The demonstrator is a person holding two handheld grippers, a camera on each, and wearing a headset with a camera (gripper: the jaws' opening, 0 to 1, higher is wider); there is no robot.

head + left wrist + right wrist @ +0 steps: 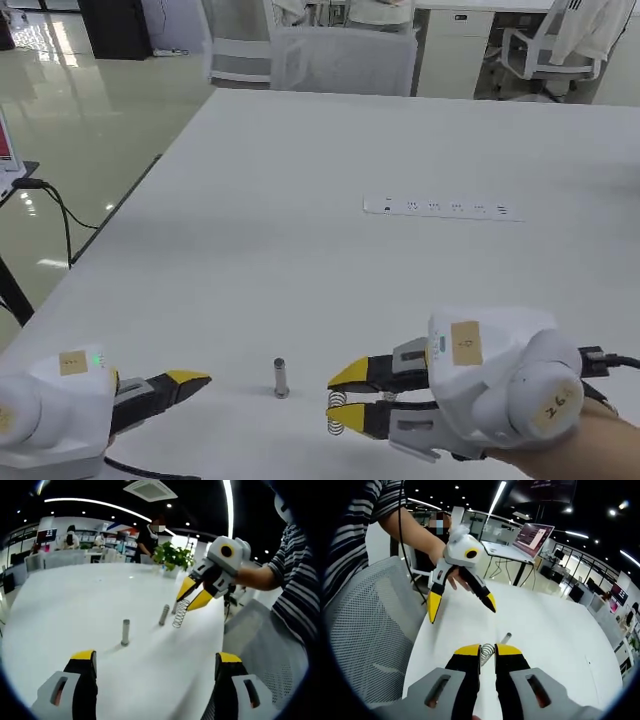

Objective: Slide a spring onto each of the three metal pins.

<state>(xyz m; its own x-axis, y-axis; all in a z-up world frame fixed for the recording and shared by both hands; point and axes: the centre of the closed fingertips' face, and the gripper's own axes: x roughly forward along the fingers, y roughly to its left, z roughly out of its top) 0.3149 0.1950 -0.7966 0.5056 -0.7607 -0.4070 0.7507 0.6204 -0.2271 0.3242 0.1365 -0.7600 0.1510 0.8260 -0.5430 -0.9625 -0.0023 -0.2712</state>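
**One spring held, pins standing bare**

The big white table (330,150) takes up most of the head view. A grey mesh chair (365,630) stands at the table's edge in the right gripper view.

The left gripper (156,657) is low at the near edge of the table. Its two yellow-tipped fingers (85,656) are spread far apart. There is nothing between them.

The right gripper (342,398) is low on the other side and points at the left one. Its yellow fingers are almost closed, and they pinch the top part of a small silver wire spring (337,412).

A long white power strip (440,208) lies flat farther back on the table, well apart from both grippers.

A short grey metal pin (280,378) stands upright on the table between the two grippers. The left gripper view shows a second grey metal pin (164,615) standing behind it, closer to the right gripper. Both pins are bare.

The spring hangs down from the fingers just beside the second pin, tilted a bit. It is not on any pin. I cannot tell if its bottom end touches the table.
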